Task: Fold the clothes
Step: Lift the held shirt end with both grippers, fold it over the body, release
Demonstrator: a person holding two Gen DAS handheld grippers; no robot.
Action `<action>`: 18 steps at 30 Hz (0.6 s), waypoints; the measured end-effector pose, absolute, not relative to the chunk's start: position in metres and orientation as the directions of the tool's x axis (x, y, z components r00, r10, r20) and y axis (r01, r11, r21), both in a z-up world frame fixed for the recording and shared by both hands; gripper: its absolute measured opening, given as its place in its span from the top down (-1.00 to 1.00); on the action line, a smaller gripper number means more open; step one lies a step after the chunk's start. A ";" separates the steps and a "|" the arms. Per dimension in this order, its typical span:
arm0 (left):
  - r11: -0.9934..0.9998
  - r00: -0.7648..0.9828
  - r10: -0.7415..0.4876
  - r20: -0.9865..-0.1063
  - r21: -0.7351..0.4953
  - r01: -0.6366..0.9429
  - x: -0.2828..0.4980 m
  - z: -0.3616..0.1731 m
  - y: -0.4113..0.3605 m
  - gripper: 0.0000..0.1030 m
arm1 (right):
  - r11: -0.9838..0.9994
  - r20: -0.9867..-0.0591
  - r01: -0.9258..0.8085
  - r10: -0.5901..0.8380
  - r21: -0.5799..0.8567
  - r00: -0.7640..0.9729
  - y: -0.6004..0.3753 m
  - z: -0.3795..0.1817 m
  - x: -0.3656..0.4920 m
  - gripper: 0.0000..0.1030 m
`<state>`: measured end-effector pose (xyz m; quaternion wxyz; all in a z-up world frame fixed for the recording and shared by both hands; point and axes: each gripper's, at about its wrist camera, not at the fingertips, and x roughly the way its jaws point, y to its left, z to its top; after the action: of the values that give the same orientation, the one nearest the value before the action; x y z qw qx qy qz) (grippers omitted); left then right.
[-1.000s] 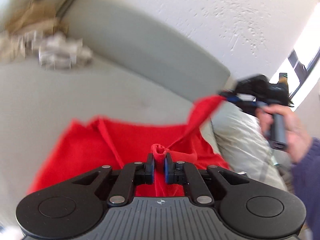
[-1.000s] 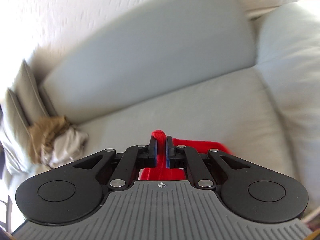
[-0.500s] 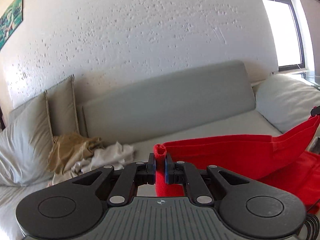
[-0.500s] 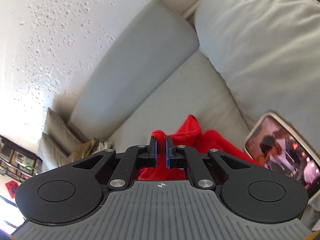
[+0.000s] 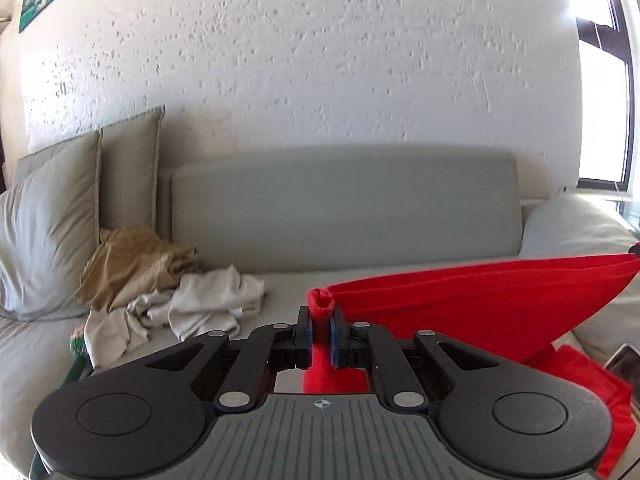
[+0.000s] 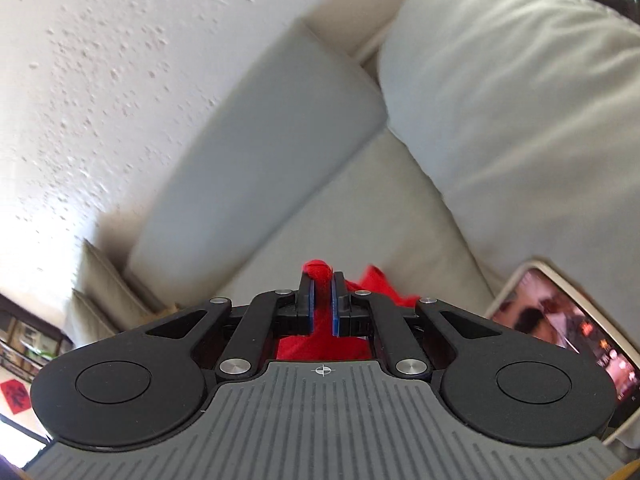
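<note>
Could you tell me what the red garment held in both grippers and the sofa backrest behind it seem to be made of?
Red garment: apparently a soft knit or fleece, matte; it bunches thickly where the left gripper pinches it and drapes without creases. Sofa backrest: probably a smooth woven or leather-like upholstery, grey-green with a flat, even surface; the blur leaves it open.

No legible text anywhere. Left of the right gripper, low at the frame edge, a red paper sign bearing a dark character, too blurred to read. Right of it, a phone screen showing blurred pictures only.
</note>
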<state>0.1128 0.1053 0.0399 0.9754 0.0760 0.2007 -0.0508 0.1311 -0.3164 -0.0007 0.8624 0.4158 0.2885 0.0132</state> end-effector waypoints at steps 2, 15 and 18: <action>0.974 0.902 -0.054 -0.428 0.178 0.142 0.103 0.022 0.102 0.86 | 0.694 -0.474 0.180 0.257 0.697 0.842 -0.312 0.007 0.121 0.86; 0.920 0.801 -0.005 -0.599 0.311 0.238 0.039 -0.055 0.091 0.77 | 0.772 -0.709 0.289 0.278 0.567 0.648 -0.304 -0.098 0.061 0.86; 0.887 0.721 0.027 -0.693 0.349 0.302 0.028 -0.061 0.080 0.48 | 0.798 -0.735 0.259 0.305 0.544 0.606 -0.298 -0.097 0.062 0.75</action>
<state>0.0279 0.0797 -0.0610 0.8999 0.2250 0.3657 -0.0764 0.0619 -0.2983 -0.0968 0.8379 0.3176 0.4436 0.0137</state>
